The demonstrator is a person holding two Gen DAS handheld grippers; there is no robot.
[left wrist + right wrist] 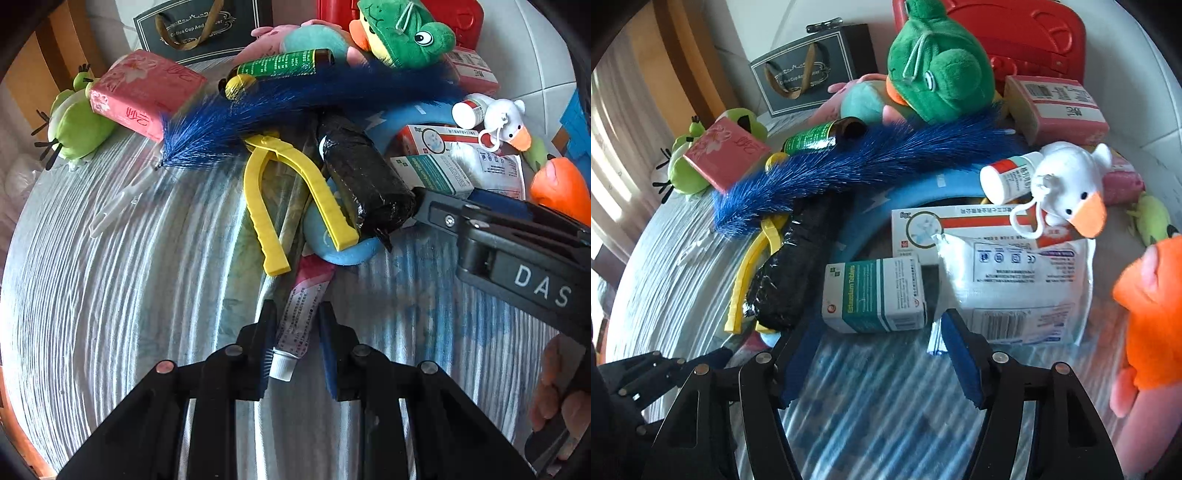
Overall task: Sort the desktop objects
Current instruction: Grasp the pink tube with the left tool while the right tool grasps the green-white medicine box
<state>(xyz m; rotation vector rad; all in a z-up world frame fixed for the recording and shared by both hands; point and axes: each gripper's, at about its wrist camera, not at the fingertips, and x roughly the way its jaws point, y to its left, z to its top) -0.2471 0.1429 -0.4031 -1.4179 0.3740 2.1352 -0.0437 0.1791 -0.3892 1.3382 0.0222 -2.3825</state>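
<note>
Left gripper (295,341) narrowly parted, low over table; right gripper (877,354) spread wide.

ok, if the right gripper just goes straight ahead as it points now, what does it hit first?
Most likely the teal tablet box: it lies just past the open right gripper, between its fingertips. The white packet sits by the right-hand finger and might catch too; depth is unclear.

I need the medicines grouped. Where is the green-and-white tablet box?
In the right wrist view, the tablet box lies just beyond the open right gripper, between the black wrapped roll and the white plastic pouch.
</note>
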